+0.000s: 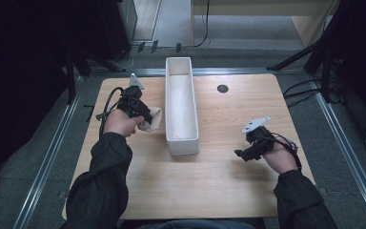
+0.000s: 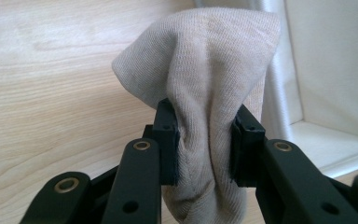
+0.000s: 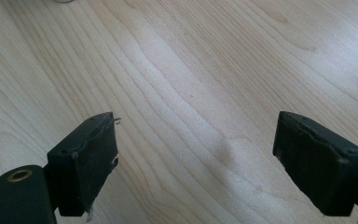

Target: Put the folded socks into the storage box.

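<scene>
The left claw point(image 2: 204, 140) pinches a beige sock point(image 2: 205, 79) at its middle, the cloth bunched between the jaws and lifted off the bench point(image 1: 228, 186), just beside the left wall of the long white bin point(image 1: 181, 138) that runs back from the bench's middle. The step in hand looks like carrying the sock to the bin; next it needs lifting over the wall, then letting go. The right claw point(image 3: 196, 163) hangs spread and empty near the bench's right edge.

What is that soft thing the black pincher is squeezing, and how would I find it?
Start at the long white box standing in the middle of the wooden table. Just left of it, the left gripper pinches a beige knitted cloth, maybe a sock, bunched between its jaws. It is the one soft, crumpled thing; the rest is hard.
</scene>
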The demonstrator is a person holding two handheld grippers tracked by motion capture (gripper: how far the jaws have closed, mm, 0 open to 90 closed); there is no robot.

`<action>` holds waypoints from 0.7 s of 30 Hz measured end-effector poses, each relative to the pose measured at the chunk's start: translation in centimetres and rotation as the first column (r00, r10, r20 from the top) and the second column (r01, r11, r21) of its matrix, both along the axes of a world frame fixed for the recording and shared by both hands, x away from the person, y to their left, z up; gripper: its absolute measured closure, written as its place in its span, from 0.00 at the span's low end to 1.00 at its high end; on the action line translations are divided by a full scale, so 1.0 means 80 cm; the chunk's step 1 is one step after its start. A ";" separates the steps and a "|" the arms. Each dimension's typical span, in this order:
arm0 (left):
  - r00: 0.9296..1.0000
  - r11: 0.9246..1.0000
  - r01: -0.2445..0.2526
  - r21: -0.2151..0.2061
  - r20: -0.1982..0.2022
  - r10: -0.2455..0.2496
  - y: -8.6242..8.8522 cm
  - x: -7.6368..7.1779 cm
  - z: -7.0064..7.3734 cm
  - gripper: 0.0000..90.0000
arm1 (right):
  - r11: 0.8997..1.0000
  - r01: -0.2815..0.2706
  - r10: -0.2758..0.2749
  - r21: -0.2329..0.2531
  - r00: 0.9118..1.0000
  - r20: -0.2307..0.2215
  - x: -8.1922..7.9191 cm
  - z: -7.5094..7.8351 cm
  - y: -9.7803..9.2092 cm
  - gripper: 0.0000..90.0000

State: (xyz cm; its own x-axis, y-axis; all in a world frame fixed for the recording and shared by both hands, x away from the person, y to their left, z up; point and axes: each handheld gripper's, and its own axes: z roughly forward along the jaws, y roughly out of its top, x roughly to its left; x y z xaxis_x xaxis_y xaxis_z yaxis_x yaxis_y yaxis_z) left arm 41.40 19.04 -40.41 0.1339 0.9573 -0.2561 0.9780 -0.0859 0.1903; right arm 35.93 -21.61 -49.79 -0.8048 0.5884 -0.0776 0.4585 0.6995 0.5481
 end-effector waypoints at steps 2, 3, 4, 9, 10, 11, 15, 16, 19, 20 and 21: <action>1.000 1.000 0.012 -0.009 0.006 -0.012 -0.006 0.001 0.003 0.76 | 1.000 0.002 -0.002 0.002 1.000 -0.003 0.000 0.000 0.000 0.15; 1.000 1.000 0.016 -0.012 0.007 -0.016 -0.009 0.001 0.005 0.76 | 1.000 0.003 -0.003 0.003 1.000 -0.003 0.000 0.000 0.000 0.15; 1.000 1.000 0.020 -0.012 0.009 -0.020 -0.012 0.001 0.006 0.76 | 1.000 0.003 -0.003 0.003 1.000 -0.003 0.000 0.000 0.000 0.15; 0.999 0.999 0.030 -0.025 0.015 -0.030 -0.026 0.003 0.010 0.76 | 1.000 0.005 -0.005 0.004 1.000 -0.004 0.000 0.000 -0.001 0.15; 0.999 0.999 0.037 -0.027 0.016 -0.036 -0.029 0.003 0.012 0.76 | 1.000 0.006 -0.006 0.004 1.000 -0.004 0.000 0.000 -0.001 0.15; 0.999 0.999 0.039 -0.027 0.017 -0.038 -0.032 0.004 0.013 0.76 | 1.000 0.005 -0.005 0.003 1.000 -0.003 0.000 0.000 -0.001 0.15; 0.998 0.998 0.055 -0.032 0.027 -0.054 -0.044 0.004 0.017 0.76 | 1.000 0.004 -0.004 0.003 1.000 -0.005 0.000 0.000 -0.001 0.15; 0.998 0.998 0.057 -0.032 0.025 -0.056 -0.047 0.005 0.017 0.76 | 1.000 0.005 -0.005 0.003 1.000 -0.005 0.000 0.000 -0.001 0.15; 0.998 0.997 0.064 -0.036 0.025 -0.063 -0.056 0.005 0.017 0.76 | 1.000 0.002 -0.002 0.002 1.000 -0.002 0.000 0.000 -0.001 0.15; 0.997 0.997 0.067 -0.035 0.025 -0.066 -0.059 0.005 0.017 0.76 | 1.000 0.002 -0.002 0.002 1.000 -0.002 0.000 0.000 -0.001 0.15; 0.997 0.997 0.068 -0.039 0.024 -0.067 -0.062 0.005 0.016 0.75 | 1.000 0.001 -0.001 0.001 1.000 -0.003 0.000 0.000 -0.001 0.15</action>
